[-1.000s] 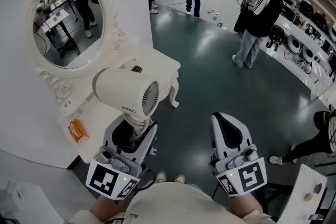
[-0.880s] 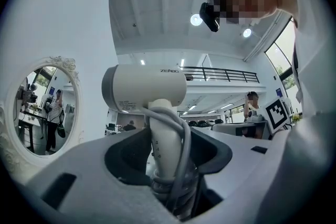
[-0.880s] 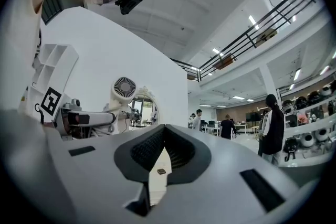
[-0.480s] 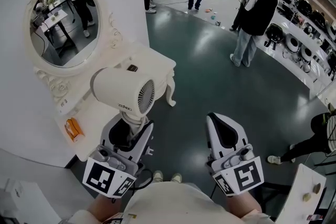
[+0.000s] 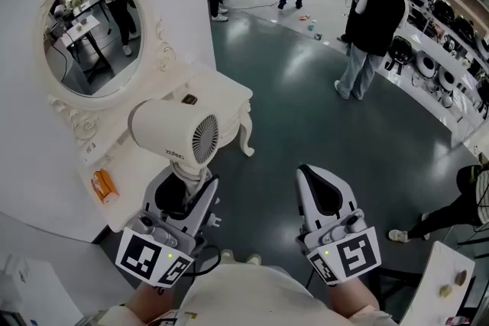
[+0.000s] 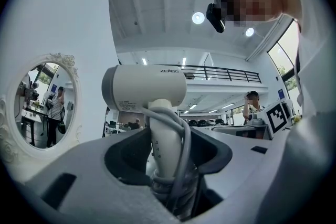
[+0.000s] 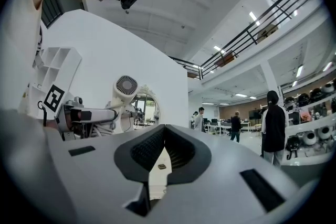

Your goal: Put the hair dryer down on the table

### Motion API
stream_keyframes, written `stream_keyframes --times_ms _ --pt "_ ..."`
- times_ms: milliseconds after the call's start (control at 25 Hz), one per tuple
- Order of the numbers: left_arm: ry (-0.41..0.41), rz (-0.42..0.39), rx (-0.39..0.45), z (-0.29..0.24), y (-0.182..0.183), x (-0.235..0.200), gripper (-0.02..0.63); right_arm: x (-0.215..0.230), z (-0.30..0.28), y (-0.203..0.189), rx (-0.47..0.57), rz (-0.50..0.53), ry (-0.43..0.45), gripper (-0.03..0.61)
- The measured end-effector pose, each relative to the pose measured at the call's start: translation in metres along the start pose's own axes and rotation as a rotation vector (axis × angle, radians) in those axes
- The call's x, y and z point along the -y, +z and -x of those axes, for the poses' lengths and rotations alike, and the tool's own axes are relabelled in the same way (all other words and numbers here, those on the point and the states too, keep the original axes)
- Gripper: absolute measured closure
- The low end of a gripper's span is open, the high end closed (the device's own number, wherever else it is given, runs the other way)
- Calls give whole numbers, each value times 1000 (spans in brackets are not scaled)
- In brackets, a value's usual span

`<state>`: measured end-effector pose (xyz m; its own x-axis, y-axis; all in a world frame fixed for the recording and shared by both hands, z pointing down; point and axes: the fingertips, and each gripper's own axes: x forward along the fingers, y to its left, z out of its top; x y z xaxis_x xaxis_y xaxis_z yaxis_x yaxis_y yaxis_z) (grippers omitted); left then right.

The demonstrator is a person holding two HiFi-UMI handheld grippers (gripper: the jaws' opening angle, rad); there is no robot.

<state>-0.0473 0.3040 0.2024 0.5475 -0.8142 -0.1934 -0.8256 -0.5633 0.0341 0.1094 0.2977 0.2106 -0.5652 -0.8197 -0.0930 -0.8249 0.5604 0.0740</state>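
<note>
Head view: my left gripper clamps the dryer by its handle, upright near the table edge. My right gripper is closed, empty. Next I should lower the dryer onto the table and release.

In the head view the dryer's lower handle is hidden inside the left gripper, and its body covers part of the table. An orange thing at the dryer's 8 o'clock and a dark thing at its 12 o'clock are too small to tell. In the left gripper view the cord runs out of sight behind the jaws at 6 o'clock, and the lens rim cuts the mirror at 9 o'clock.
</note>
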Motion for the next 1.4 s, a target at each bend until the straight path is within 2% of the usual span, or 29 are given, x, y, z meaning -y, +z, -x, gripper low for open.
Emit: stream_keyframes --times_ms 680,1080,1400 --pt "5 -14 -16 -9 -14 7 397 20 4 -16 26 -51 12 558" --pt "31 19 -13 -29 -35 -24 397 34 -24 -31 34 -51 13 558" --pt "16 27 -19 -62 -51 -59 397 51 -72 -48 10 -53 20 558"
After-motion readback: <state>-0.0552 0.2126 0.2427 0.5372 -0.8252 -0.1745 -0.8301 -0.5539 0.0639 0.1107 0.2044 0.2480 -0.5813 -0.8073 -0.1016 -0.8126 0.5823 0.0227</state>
